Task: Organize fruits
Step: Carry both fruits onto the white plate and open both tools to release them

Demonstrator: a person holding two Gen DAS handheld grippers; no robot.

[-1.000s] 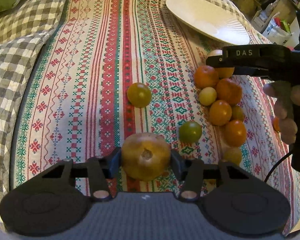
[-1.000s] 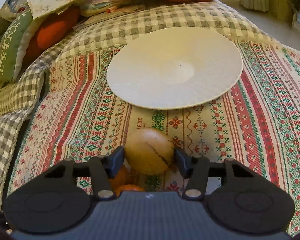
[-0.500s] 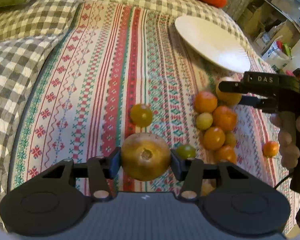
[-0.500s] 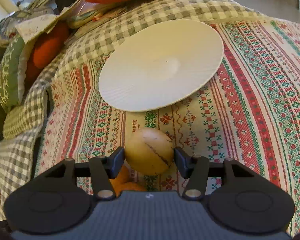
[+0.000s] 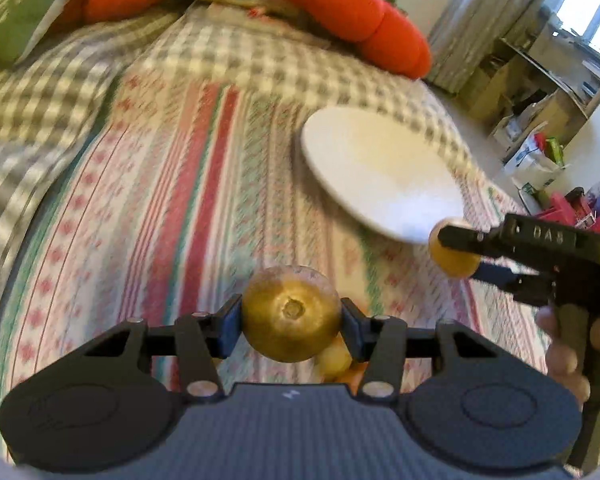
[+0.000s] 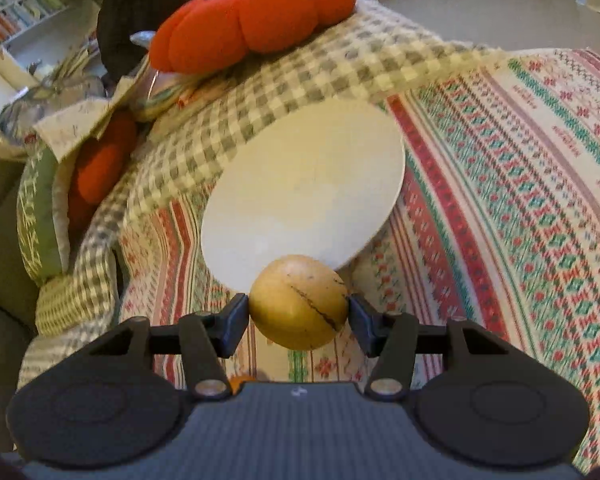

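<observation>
Left gripper (image 5: 291,322): clamped on a round golden fruit (image 5: 291,314), stem end facing the camera, above the striped cloth (image 5: 172,216). Right gripper (image 6: 298,318): clamped on a yellow fruit (image 6: 299,307) with a dark scar, at the near edge of the white plate (image 6: 304,184). Both fruits likely light, smooth, bruisable; grip across the widest part, gently.

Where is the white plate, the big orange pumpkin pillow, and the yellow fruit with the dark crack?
white plate (image 6: 308,184): right wrist view, bare middle of the plate.
orange pumpkin pillow (image 6: 256,16): right wrist view, middle of its orange top.
cracked yellow fruit (image 6: 298,307): right wrist view, its front, between the right gripper's pads.
</observation>
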